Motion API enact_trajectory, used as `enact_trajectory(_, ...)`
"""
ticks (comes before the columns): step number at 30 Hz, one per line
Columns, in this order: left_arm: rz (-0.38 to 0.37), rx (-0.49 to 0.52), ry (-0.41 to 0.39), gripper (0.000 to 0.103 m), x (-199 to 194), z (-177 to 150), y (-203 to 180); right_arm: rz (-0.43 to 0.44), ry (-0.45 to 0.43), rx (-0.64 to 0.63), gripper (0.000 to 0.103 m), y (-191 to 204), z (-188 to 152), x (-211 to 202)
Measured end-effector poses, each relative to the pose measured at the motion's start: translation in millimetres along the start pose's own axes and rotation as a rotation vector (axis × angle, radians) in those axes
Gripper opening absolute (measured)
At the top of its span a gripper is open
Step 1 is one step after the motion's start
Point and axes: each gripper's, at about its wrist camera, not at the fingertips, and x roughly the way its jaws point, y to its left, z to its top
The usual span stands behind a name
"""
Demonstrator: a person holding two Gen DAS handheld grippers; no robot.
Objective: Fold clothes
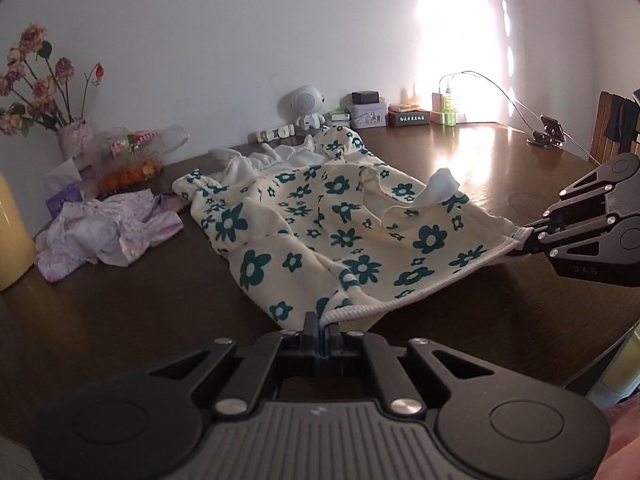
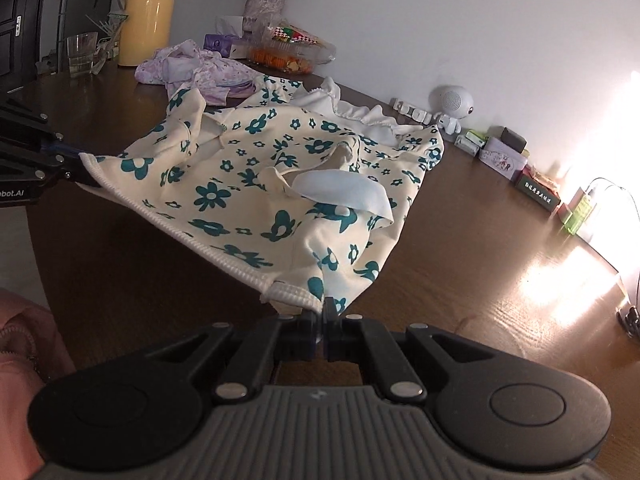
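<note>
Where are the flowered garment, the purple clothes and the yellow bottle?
flowered garment (image 1: 320, 216): left wrist view, middle of the cream cloth.
purple clothes (image 1: 108, 236): left wrist view, centre of the crumpled heap.
yellow bottle (image 2: 146, 20): right wrist view, its body.

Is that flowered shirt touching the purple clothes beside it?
Cannot tell. In the right wrist view the flowered shirt overlaps the purple clothes; the left wrist view hints at a gap.
</note>
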Motion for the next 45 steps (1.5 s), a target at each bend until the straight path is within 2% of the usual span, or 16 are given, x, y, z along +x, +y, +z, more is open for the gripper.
enact_trajectory(4,-0.022,-0.011,0.022,0.004,-3.4,-5.5,1.5,0.02,0.005,0.017,0.004,3.3,-3.8,-2.3)
enact_trajectory(6,-0.042,-0.021,0.032,0.01,-4.3,-6.9,3.8,0.047,0.013,0.04,0.009,1.7,-5.4,-5.8)
enact_trajectory(7,-0.064,-0.029,0.038,0.013,-4.9,-7.7,5.2,0.062,0.017,0.053,0.015,0.6,-6.3,-7.8)
enact_trajectory(8,-0.087,-0.037,0.043,0.015,-5.4,-8.5,6.7,0.077,0.021,0.066,0.029,-0.5,-7.1,-9.8)
enact_trajectory(10,-0.131,-0.049,0.049,0.035,-8.0,-9.6,10.4,0.107,0.029,0.092,0.039,-2.6,-8.7,-13.7)
enact_trajectory(14,-0.141,-0.058,0.021,0.048,-24.2,-3.0,27.4,0.169,0.02,0.155,0.044,-13.1,-6.0,-28.3)
enact_trajectory(16,-0.142,-0.073,-0.008,0.061,-35.0,8.9,42.9,0.182,0.003,0.175,0.05,-21.7,3.6,-31.8)
enact_trajectory(19,-0.076,-0.075,-0.071,0.079,-39.2,34.0,61.6,0.153,-0.009,0.153,0.057,-32.6,29.5,-14.5)
enact_trajectory(20,-0.058,-0.064,-0.063,0.08,-29.9,42.7,64.4,0.143,-0.014,0.146,0.057,-36.2,38.1,-8.7)
enact_trajectory(25,0.027,-0.014,-0.026,0.081,16.9,86.2,78.6,0.094,-0.034,0.109,0.053,-54.4,81.3,20.2)
enact_trajectory(27,0.024,0.016,0.02,0.08,42.7,95.1,83.8,0.074,-0.042,0.094,0.049,-61.6,98.6,31.7)
enact_trajectory(29,0.012,0.044,0.079,0.078,69.5,96.8,89.4,0.09,0.0,0.067,0.046,-63.4,105.5,54.7)
enact_trajectory(33,-0.001,0.072,0.181,0.058,111.4,92.3,100.2,0.12,0.074,0.028,0.042,-59.8,101.9,94.1)
enact_trajectory(35,-0.022,0.072,0.225,0.054,126.0,89.2,105.0,0.134,0.092,0.033,0.04,-61.5,101.1,106.9)
enact_trajectory(39,-0.062,0.089,0.242,0.054,137.1,86.5,105.8,0.177,0.073,0.046,0.039,-70.8,118.4,111.0)
enact_trajectory(45,-0.057,0.111,0.241,0.049,144.9,84.3,102.7,0.207,0.012,-0.096,0.04,-64.0,193.6,124.7)
